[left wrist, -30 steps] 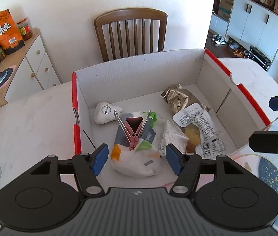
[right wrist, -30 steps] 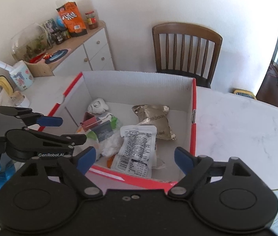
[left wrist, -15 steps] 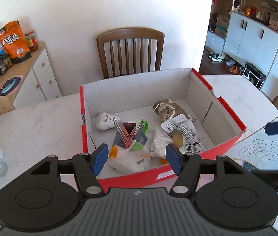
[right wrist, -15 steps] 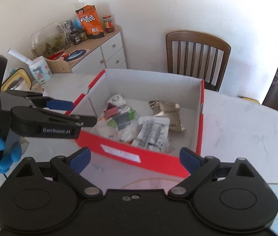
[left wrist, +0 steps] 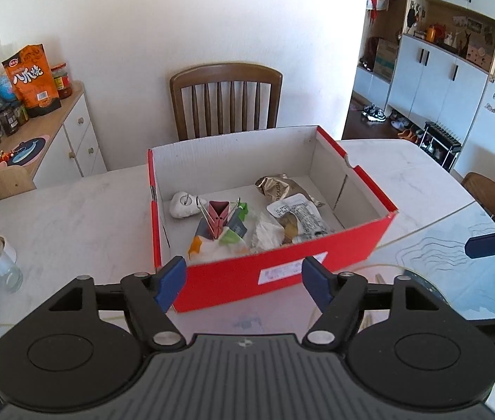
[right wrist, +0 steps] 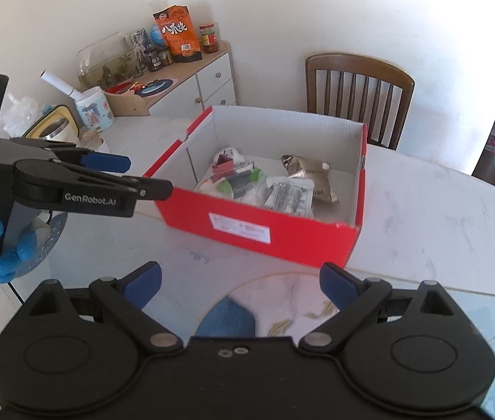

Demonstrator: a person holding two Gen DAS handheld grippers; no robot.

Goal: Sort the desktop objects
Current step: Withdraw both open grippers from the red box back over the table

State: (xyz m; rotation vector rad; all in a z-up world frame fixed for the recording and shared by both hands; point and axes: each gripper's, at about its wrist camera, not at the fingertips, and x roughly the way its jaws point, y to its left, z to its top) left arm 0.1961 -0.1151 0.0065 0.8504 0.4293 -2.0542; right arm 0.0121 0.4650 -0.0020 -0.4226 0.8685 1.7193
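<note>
Sorting looks basically done: snack packets, pink binder clip (left wrist: 216,217) and wrappers sit in the red cardboard box (left wrist: 282,273), white marble counter (right wrist: 422,203) near it looks bare, left gripper (left wrist: 243,285) and right gripper (right wrist: 240,285) both empty, jaws spread, left's just widened.

wooden chair (left wrist: 225,99), white cabinet (left wrist: 72,140), orange snack bag (left wrist: 32,76)

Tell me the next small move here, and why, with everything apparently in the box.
Probably ease both off and stop. The left hand-held gripper and right hand-held gripper are open and empty, the left's jaws having just been opening, and the snack packets and pink clip already lie inside the red box.
</note>
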